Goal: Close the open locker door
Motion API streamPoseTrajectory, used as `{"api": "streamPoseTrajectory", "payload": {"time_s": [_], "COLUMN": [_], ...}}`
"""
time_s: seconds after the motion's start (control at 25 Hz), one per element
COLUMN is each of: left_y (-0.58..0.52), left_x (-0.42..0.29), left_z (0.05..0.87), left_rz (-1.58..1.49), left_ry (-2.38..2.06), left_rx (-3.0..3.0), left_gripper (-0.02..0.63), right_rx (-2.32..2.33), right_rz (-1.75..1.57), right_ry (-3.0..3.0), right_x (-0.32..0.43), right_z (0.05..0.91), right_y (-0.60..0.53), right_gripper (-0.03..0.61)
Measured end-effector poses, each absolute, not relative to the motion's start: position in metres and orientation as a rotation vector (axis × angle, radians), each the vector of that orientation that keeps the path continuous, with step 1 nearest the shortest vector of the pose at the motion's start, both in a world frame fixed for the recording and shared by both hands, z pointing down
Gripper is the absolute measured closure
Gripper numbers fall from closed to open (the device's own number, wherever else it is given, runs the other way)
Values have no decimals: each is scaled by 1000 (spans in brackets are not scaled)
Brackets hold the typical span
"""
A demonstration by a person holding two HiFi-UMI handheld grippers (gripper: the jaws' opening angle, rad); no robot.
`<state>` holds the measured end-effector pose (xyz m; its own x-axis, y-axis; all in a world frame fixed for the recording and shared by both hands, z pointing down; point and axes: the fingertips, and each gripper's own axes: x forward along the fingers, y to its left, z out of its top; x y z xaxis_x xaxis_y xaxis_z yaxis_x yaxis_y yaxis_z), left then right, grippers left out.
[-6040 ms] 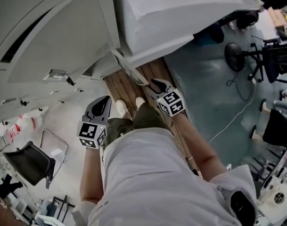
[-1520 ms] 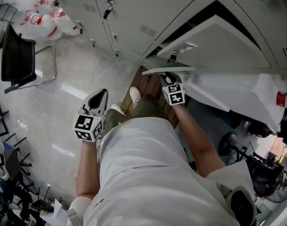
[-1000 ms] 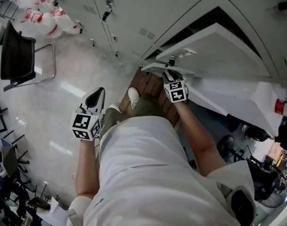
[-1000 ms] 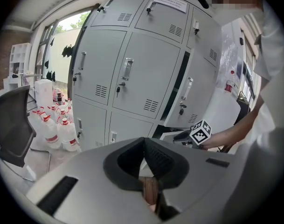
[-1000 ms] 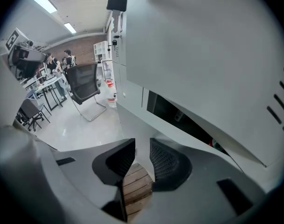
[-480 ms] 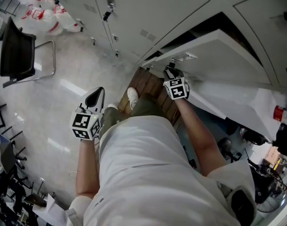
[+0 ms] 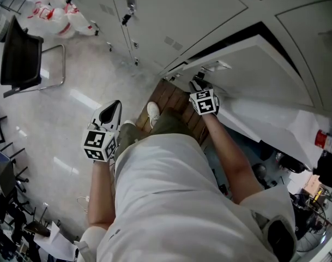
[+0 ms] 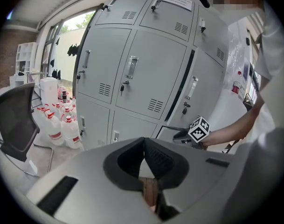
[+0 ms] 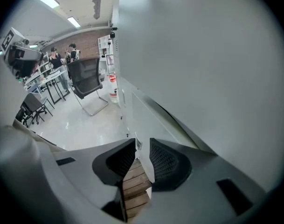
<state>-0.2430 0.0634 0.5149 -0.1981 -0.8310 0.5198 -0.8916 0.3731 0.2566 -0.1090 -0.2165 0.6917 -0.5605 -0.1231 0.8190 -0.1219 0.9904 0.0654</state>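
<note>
So, far left in the head view there's a black chair (image 7: 18, 53) on the pale floor (image 7: 73, 124). A bunch of clear jugs (image 7: 51, 12) with red labels sit behind it, against the grey lockers (image 7: 171, 15).

The left hand-held gripper (image 7: 112, 111) hangs out over the floor next to the person's leg, well apart from the lockers and touching nothing. Its own view shows the jaws pressed together at the tips, with nothing between them.

Just right of it, a white shoe (image 7: 152, 111) stands on a strip of wooden boards (image 7: 171, 94) at the foot of the lockers.

Over on the right, the right hand-held gripper (image 7: 197, 84) is up at the free edge of the locker door (image 7: 253, 64). In the right gripper view that thin edge runs straight between the jaws, and they pinch it from both sides.

The door itself is only partly open. It's swung out at a shallow angle from the locker front, with a dark gap showing between the two.
</note>
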Motion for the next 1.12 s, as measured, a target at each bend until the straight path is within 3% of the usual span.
{"api": "streamPoseTrajectory", "payload": {"time_s": [1.12], "left_y": [56], "left_x": [-250], "left_z": [519], "left_rz": [125], "left_ry": [-2079], "left_rx": [1413], "left_gripper": [609], "right_rx": [121], "right_rz": [-44], "right_ry": [-2148], "right_x": [-122], "right_z": [702], "right_y": [-228], "right_gripper": [509]}}
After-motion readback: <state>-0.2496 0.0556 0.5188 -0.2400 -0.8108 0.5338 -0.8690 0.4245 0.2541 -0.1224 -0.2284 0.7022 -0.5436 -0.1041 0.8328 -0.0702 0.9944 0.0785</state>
